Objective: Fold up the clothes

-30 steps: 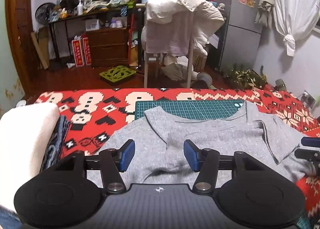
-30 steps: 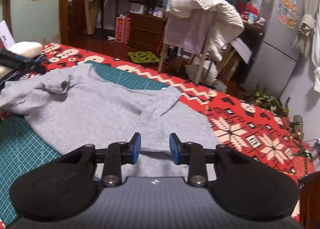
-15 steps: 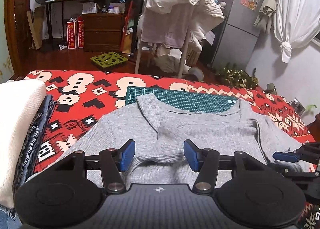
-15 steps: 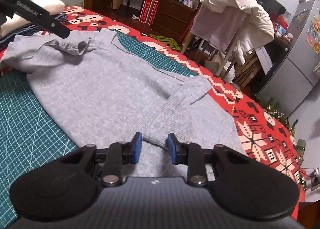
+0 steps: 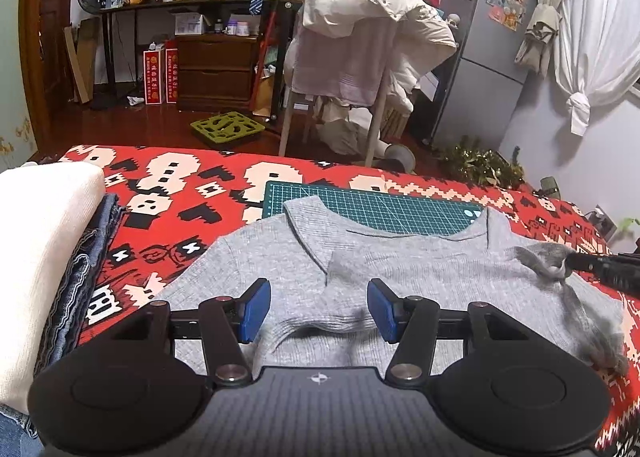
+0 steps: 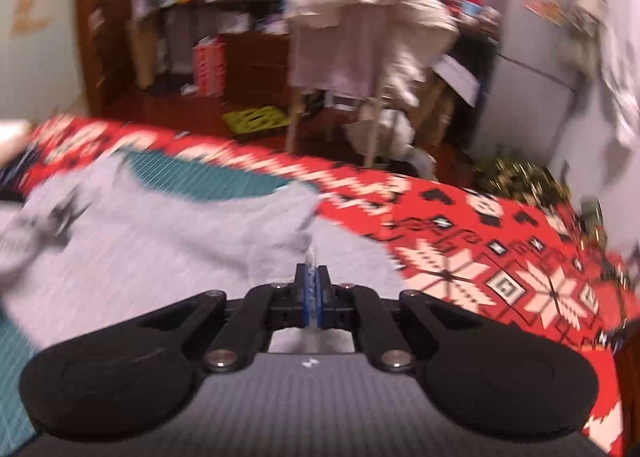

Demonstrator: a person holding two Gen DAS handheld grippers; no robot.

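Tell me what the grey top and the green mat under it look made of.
Grey top: soft ribbed knit, matte; fine vertical ribs and limp folds suggest cotton or a blend. Green mat: smooth, flat sheet with a printed white grid, likely a vinyl cutting mat.

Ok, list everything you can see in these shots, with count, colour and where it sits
Sweater: one, grey, spread over the mat and blanket.
Cutting mat: one, green, under the sweater's far edge.
Blanket: one, red patterned, covering the work surface.
Folded clothes: one pile, cream on top with denim beneath, left on the blanket.
Chair: one, draped in pale garments, behind the blanket.
Fridge: one, grey, back right.
Curtain: one, white, knotted, far right.
Left gripper: black with blue pads, open above the sweater.
Right gripper: black, shut on the sweater's right side.
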